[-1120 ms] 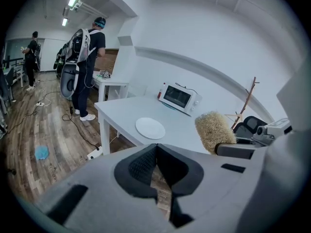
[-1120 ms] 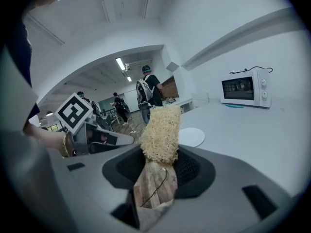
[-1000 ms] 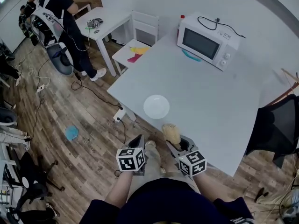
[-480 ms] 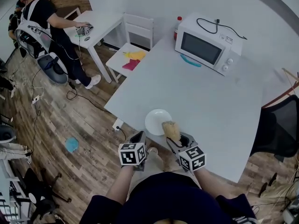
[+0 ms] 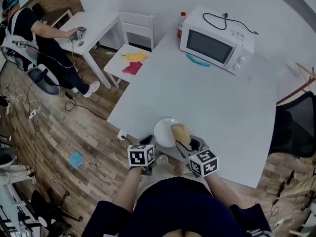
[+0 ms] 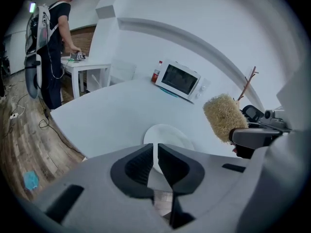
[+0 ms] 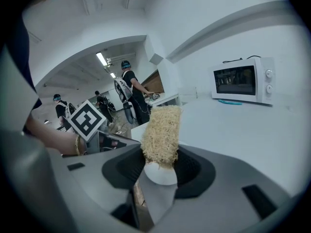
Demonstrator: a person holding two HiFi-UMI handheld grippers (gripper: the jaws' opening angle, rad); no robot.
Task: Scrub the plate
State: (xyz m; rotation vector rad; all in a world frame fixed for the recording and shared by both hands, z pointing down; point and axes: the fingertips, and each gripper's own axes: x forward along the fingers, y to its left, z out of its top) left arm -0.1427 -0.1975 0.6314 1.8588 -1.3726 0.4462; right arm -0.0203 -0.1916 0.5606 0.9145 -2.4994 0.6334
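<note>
A round white plate lies at the near edge of the white table. A straw-coloured loofah scrubber stands over the plate's right rim, and my right gripper is shut on its lower end. In the right gripper view the scrubber rises from between the jaws, with a bit of the plate showing beneath it. My left gripper is shut and empty, just short of the plate's near left edge. In the left gripper view its jaws meet in front of the plate, with the scrubber to the right.
A white microwave stands at the table's far side, with a red-capped bottle and a teal object beside it. A white chair with coloured cloths stands to the left. A person works at a small desk. A black chair is on the right.
Both grippers have come up to the table's near edge. The scrubber, earlier short of the plate, now overlaps its right rim. The left gripper has stayed shut.
</note>
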